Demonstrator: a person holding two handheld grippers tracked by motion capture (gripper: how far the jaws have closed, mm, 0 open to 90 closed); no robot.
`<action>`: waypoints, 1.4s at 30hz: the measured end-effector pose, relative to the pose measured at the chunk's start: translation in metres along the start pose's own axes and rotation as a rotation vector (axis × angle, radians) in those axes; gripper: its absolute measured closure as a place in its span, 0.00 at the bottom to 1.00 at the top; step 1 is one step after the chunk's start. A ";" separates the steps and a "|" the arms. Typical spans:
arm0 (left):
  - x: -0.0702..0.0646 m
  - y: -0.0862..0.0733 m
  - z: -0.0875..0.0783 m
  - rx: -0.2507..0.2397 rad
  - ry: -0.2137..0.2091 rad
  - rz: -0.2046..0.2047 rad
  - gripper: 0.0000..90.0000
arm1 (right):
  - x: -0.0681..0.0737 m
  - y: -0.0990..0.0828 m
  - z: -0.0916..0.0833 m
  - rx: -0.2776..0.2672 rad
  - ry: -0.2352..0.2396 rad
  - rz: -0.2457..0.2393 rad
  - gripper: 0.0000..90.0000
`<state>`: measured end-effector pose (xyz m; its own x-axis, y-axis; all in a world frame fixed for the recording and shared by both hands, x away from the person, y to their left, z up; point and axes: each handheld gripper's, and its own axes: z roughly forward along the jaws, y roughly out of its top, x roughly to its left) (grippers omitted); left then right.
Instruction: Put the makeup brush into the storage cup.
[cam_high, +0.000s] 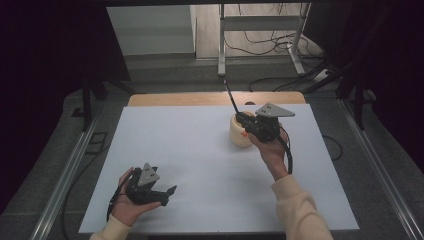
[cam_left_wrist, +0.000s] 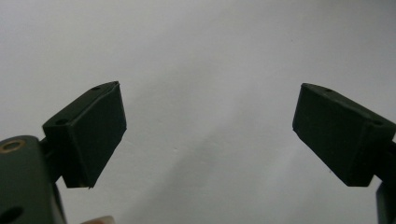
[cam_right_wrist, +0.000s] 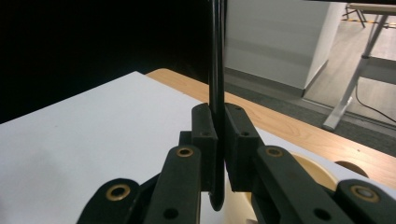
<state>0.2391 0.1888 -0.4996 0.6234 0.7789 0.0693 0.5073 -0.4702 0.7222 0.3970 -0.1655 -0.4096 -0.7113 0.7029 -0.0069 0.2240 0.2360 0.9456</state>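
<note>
1. I had the right gripper (cam_high: 243, 121) at the far right of the worktop (cam_high: 200, 150), its fingers clamped on a thin black rod (cam_high: 230, 97). In the right gripper view the rod (cam_right_wrist: 215, 70) stood nearly upright between the two pads, and its curved lower end showed just below them.
2. The rod rose from above a cream round container (cam_high: 241, 132), which sat near the far edge of the white sheet. The gripper hovered over the container's rim; I could not tell whether the rod touched the inside.
3. The left gripper (cam_high: 167, 195) rested in the person's left hand (cam_high: 131, 202) near the near-left corner, its fingers (cam_left_wrist: 95, 130) spread wide with nothing between them, facing bare white surface.
4. Between the two grippers I had a wide stretch of open white sheet, and they were well apart.
5. A strip of bare wood (cam_high: 215, 98) ran along the far edge, just behind the container, so room was tight there. The right edge was near the right forearm.
6. Metal rails (cam_high: 65, 175) flanked the worktop on both sides. Beyond the far edge stood a frame's legs (cam_high: 221, 45) with loose cables (cam_high: 260, 45) on the floor.
7. I could read no brand, label or writing anywhere.
</note>
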 end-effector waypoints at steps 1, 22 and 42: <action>0.000 0.000 0.000 0.000 0.000 0.000 0.12 | -0.002 -0.001 0.001 0.000 -0.007 0.002 0.93; 0.000 -0.001 0.001 0.003 -0.015 -0.007 0.12 | -0.036 -0.014 0.025 -0.022 -0.085 0.083 0.93; 0.002 -0.002 0.002 0.013 -0.018 -0.007 0.12 | -0.050 -0.032 0.042 -0.009 -0.113 0.120 0.93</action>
<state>0.2406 0.1905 -0.5021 0.6307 0.7743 0.0517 0.5192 -0.4705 0.7135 0.4539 -0.1801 -0.4529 -0.5999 0.7970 0.0702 0.2965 0.1400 0.9447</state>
